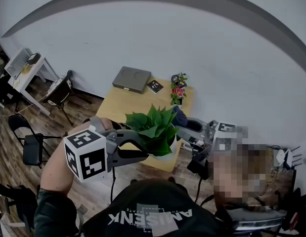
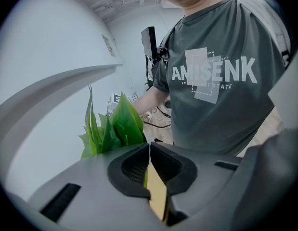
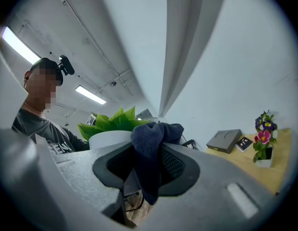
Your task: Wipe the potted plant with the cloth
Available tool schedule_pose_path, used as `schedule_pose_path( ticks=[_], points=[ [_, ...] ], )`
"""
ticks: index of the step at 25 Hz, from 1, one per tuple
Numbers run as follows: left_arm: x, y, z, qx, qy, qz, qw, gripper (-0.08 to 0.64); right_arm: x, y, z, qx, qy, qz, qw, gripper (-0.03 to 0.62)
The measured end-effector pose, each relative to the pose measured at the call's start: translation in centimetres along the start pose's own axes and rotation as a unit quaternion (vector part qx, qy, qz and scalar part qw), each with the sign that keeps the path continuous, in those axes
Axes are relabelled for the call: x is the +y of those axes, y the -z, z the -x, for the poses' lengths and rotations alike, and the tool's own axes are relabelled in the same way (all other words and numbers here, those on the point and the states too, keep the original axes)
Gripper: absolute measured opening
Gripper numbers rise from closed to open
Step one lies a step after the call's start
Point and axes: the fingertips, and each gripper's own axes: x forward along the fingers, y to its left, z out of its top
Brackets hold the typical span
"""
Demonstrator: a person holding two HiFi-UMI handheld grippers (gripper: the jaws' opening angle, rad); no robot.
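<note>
The potted plant, with green leaves [image 1: 153, 124] in a white pot [image 1: 166, 155], hangs in the air over the front edge of the wooden table [image 1: 124, 106]. My left gripper [image 1: 147, 154] reaches in from the left. Its jaws are shut on the pot's rim, and in the left gripper view the leaves [image 2: 115, 126] rise just behind the closed jaws [image 2: 149, 148]. My right gripper [image 1: 186, 126] comes from the right, shut on a dark blue cloth [image 1: 179, 117]. The bunched cloth [image 3: 151, 143] sits against the leaves [image 3: 112, 121] above the pot [image 3: 110, 138].
On the table's far end lie a grey box [image 1: 131, 79], a small black card [image 1: 154, 86] and a little pot of coloured flowers [image 1: 178, 89]. Chairs [image 1: 29, 142] and a white side table [image 1: 25, 70] stand on the wooden floor to the left. A white wall runs behind.
</note>
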Motion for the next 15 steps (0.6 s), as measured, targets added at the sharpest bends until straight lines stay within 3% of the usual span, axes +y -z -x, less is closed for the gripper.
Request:
schedule_pose_path(
  ticks=[10,15],
  points=[
    [0.2,-0.7,0.1,-0.009,0.003,-0.004,0.9999,0.012,-1.1,4.7,2.6,0.030,0.000,-0.043,0.999,0.132],
    [-0.1,-1.1,0.3,-0.012,0.016,-0.010,0.9998,0.011,-1.7,3.0,2.3,0.019,0.001,-0.038,0.999,0.132]
  ],
)
